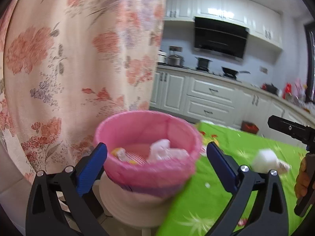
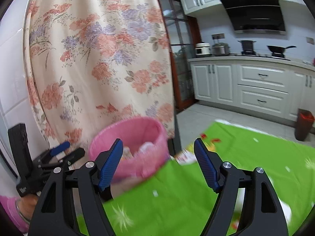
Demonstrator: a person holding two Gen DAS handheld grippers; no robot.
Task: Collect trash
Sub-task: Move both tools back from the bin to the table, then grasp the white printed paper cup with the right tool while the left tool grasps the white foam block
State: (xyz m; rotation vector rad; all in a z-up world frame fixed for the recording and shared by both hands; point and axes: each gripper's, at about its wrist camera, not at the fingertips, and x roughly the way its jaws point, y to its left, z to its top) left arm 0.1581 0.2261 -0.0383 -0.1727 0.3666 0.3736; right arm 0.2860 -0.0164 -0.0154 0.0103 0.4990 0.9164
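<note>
A pink-lined trash bin stands on a white stool at the left edge of a green-clothed table. It holds crumpled white paper and a yellow scrap. My left gripper is open and empty, its blue fingers on either side of the bin's near rim. A white crumpled wad lies on the green cloth to the right. My right gripper is open and empty above the table's left edge, with the bin just beyond it. The left gripper also shows at the left of the right wrist view.
A floral curtain hangs close behind the bin. White kitchen cabinets with pots and a black range hood stand at the back. A dark red floor bin stands by the cabinets. The right gripper's body is at the right edge.
</note>
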